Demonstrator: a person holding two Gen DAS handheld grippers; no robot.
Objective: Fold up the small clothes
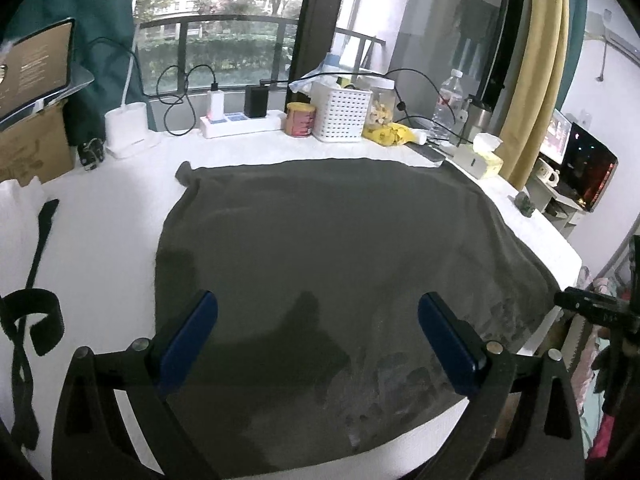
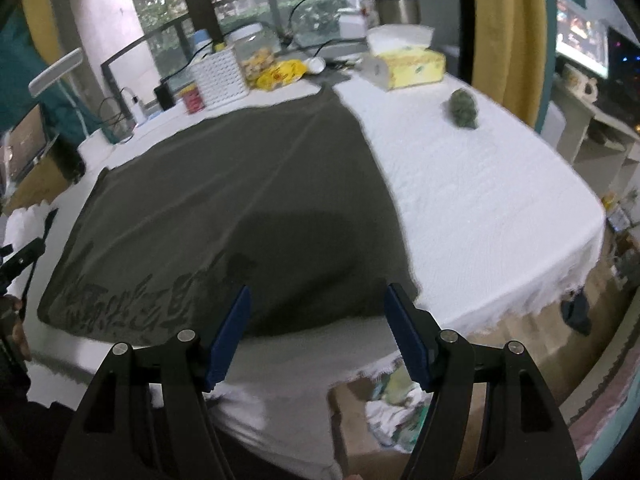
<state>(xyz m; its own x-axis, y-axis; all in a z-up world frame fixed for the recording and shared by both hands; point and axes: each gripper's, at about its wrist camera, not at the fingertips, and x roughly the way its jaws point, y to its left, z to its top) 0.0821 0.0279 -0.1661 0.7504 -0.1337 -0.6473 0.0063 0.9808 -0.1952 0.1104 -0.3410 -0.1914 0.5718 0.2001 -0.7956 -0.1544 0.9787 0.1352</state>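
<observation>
1. Across the white-covered counter [image 1: 120, 240] lies a dark olive-grey garment [image 1: 320, 240], spread flat, its long axis running from the near edge toward the window end
2. Its printed band of pale lettering [image 2: 132, 300] sits along the near hem, and the far edge ends just short of the clutter at the back
3. One far corner makes a small bump at the left in the left wrist view; the near right corner reaches close to the counter's edge
4. Left tool [image 1: 318, 336] hovers above the near part of the garment, its blue-padded jaws wide apart, with nothing pinched between them
5. Right tool [image 2: 316, 328] stands over the near right corner of the garment, jaws apart and empty
6. The counter wears a white woven cloth with a frayed fringe hanging off its right side
7. Along the back stand a white perforated basket [image 1: 340, 110], a red tin [image 1: 300, 119], a clear jar of snacks [image 1: 382, 110], a yellow bag [image 1: 390, 134], a water bottle [image 1: 448, 100], a white power strip [image 1: 240, 124] with chargers and a yellow tissue box [image 2: 412, 66]
8. A small green lump [image 2: 464, 110] rests on the bare cloth to the right; black straps [image 1: 32, 280] lie at the left
9. Beyond are a railed window with trees, yellow and teal curtains, and lit screens at the right
10. The garment looks soft and matte, with shallow creases running lengthwise
</observation>
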